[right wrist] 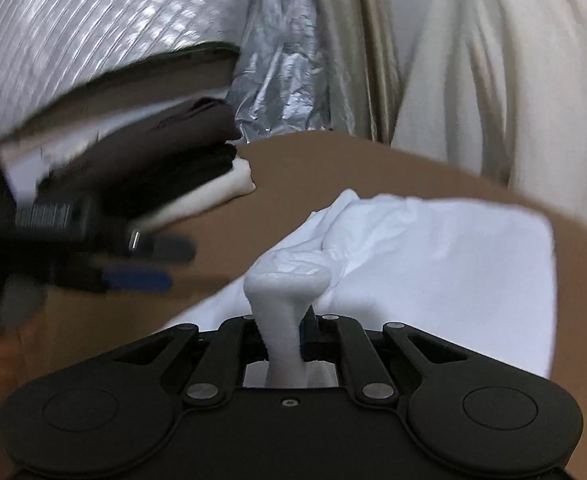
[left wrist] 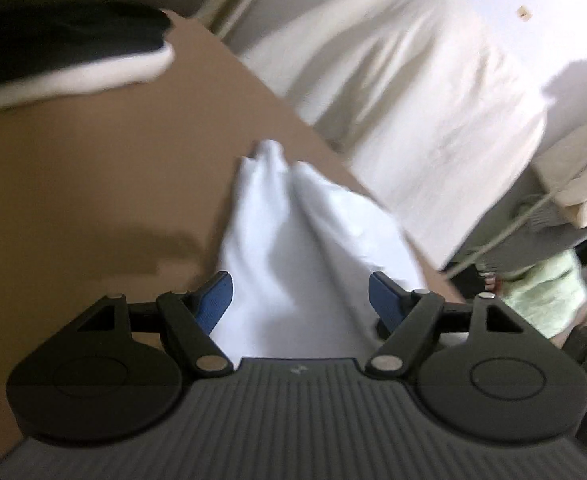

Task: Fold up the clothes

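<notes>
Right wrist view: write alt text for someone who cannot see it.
The right gripper is shut on a bunched fold of a white garment that lies on a brown table. At left the left gripper, blurred, stands open above the table, before a stack of folded clothes. Pale curtains hang behind.

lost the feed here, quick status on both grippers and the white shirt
Right gripper shut on bunched white shirt. Left gripper open, shirt between its fingers, not pinched. Folded stack sits clear at table's far edge.
</notes>
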